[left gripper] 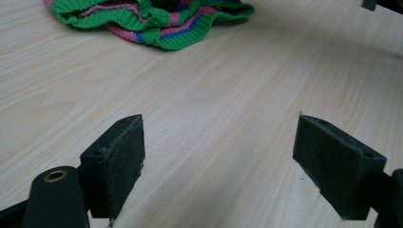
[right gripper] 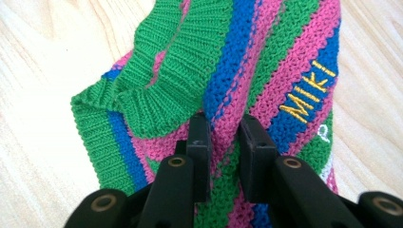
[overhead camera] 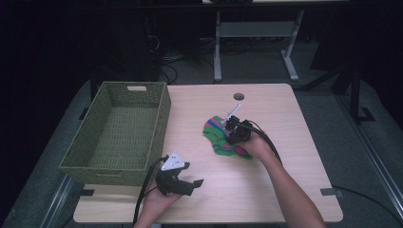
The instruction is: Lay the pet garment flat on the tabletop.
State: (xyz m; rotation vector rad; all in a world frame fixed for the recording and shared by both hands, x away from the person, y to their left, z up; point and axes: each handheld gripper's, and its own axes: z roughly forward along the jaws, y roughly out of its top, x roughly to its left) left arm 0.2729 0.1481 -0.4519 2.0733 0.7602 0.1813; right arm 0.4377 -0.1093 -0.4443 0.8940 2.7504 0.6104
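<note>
Ribbed, striped green, pink and blue knitted garment [right gripper: 266, 71] lies crumpled mid-table, nearer the far edge of the pale wood-grain table [overhead camera: 285, 156]; right gripper [right gripper: 223, 137] pinches a fold. Left gripper [left gripper: 218, 156] gapes empty at the near edge, beside a woven green rectangular basket [overhead camera: 119, 133]. Dark room.

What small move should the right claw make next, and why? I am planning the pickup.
Probably lift straight up a little. The right claw has pinched a fold of the knit, which lies on the table; the basket stands to its left.
</note>
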